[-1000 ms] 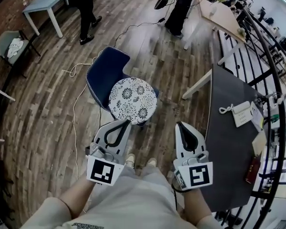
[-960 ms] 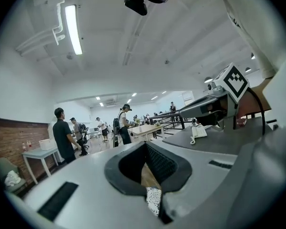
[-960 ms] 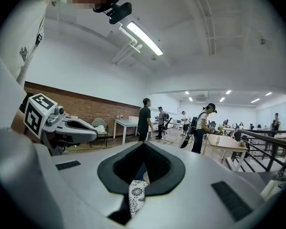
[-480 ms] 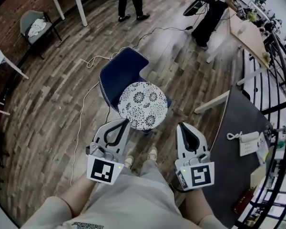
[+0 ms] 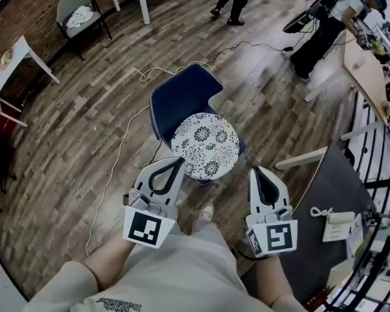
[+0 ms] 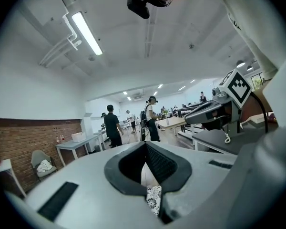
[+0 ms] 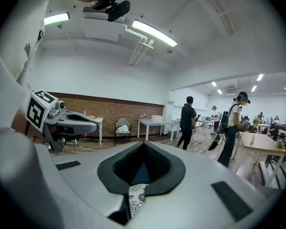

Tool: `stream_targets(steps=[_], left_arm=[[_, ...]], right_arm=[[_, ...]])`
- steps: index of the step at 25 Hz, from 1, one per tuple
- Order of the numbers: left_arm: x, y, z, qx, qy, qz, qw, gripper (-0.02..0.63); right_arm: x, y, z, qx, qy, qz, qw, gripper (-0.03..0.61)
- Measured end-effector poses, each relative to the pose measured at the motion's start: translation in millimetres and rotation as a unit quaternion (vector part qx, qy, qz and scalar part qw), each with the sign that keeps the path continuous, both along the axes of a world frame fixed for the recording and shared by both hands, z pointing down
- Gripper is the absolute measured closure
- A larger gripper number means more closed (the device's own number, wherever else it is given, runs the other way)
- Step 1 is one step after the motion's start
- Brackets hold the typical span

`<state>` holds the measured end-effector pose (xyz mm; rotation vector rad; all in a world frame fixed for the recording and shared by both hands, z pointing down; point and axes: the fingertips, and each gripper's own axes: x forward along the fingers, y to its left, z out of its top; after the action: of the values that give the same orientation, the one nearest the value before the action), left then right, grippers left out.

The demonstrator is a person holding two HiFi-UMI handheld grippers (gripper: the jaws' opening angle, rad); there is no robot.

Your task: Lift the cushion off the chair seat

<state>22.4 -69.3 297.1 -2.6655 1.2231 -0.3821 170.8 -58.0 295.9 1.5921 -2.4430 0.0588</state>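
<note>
Head view shows whole cushion (image 5: 205,145) on chair (image 5: 182,96); clenched left tongs (image 5: 180,162), right tongs (image 5: 257,169) see slivers.

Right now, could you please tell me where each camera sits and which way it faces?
Head view: on the person's head, looking steeply down at the round white floral cushion on the navy blue chair; forearms, legs, left gripper and right gripper show.
Left gripper view: on the left gripper, looking level along its shut jaws into the room.
Right gripper view: likewise, jaws shut.
Shared: both gripper views glimpse the cushion and the other gripper.
</note>
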Motion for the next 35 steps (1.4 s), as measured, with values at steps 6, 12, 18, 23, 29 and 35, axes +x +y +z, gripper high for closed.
stream_targets(steps=[6,12,18,23,29,35], left_arm=[[-2,-16,8,-0.001,-0.013,-0.006,0.9999,0.61],[8,-39,25,-0.025,0.013,0.0,0.9996,0.609],[18,-73,58,-0.022,-0.014,0.021,0.9995,0.61],[29,-103,97,-0.02,-0.017,0.022,0.9994,0.611],[41,-142,169,-0.033,-0.021,0.033,0.9987,0.611],[46,-168,255,-0.095,0.057,0.004,0.9938,0.611]], right_arm=[[12,-14,16,-0.003,-0.019,0.0,1.0,0.577],[31,-38,32,-0.003,-0.069,-0.001,0.998,0.575],[51,-87,74,-0.029,-0.054,0.008,0.998,0.509],[72,-130,122,-0.048,-0.045,0.016,0.998,0.444],[89,-180,221,-0.098,-0.043,0.031,0.994,0.398],[92,-222,320,-0.13,-0.03,0.026,0.991,0.386]])
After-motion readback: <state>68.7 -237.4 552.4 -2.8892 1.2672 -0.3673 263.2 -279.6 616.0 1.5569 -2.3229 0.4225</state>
